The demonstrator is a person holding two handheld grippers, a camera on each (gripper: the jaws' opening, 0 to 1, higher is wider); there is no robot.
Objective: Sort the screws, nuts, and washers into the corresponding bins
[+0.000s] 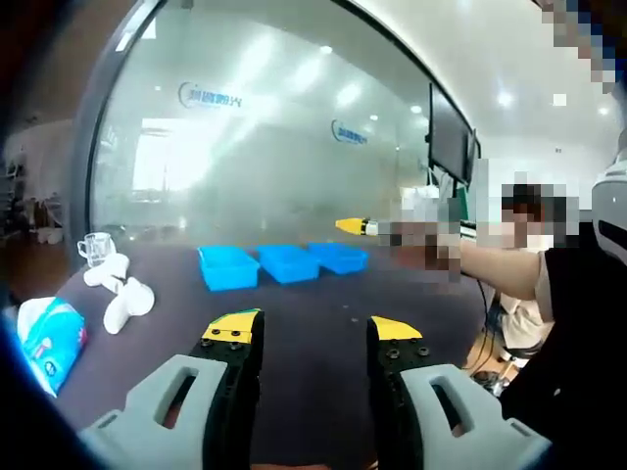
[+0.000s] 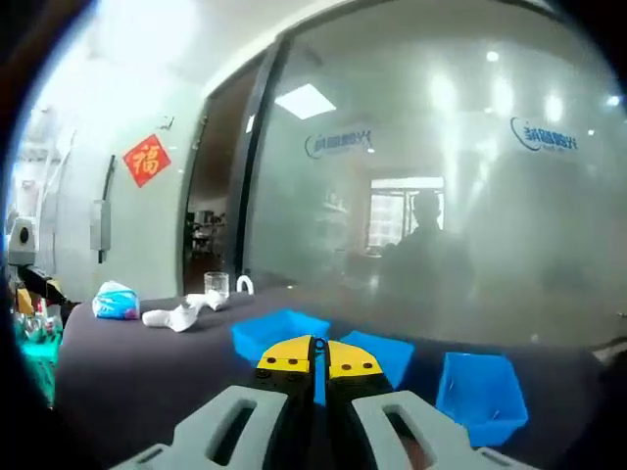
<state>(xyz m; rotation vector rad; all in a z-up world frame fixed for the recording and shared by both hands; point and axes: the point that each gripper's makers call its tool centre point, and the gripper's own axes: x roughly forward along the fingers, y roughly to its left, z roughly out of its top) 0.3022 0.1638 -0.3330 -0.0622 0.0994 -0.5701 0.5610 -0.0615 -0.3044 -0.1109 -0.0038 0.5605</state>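
Note:
Three blue bins stand in a row on the dark table [image 1: 323,382]: left bin [image 1: 228,266], middle bin [image 1: 289,262], right bin [image 1: 339,257]. My left gripper [image 1: 313,328] hovers short of them over the table, open, with nothing between its yellow-tipped jaws. The right gripper [image 1: 351,226] comes in from the right in a person's hand, above the right bin. In the right gripper view, my right gripper [image 2: 315,362] has its jaws together above the bins [image 2: 279,333], [image 2: 387,352], [image 2: 480,387]. I see nothing gripped in it. The bins' contents are hidden.
White crumpled cloths [image 1: 118,294], a glass cup [image 1: 96,248] and a tissue pack [image 1: 49,343] lie at the table's left. A frosted glass wall [image 1: 274,147] backs the table. A person [image 1: 558,323] stands at the right, below a monitor [image 1: 451,132].

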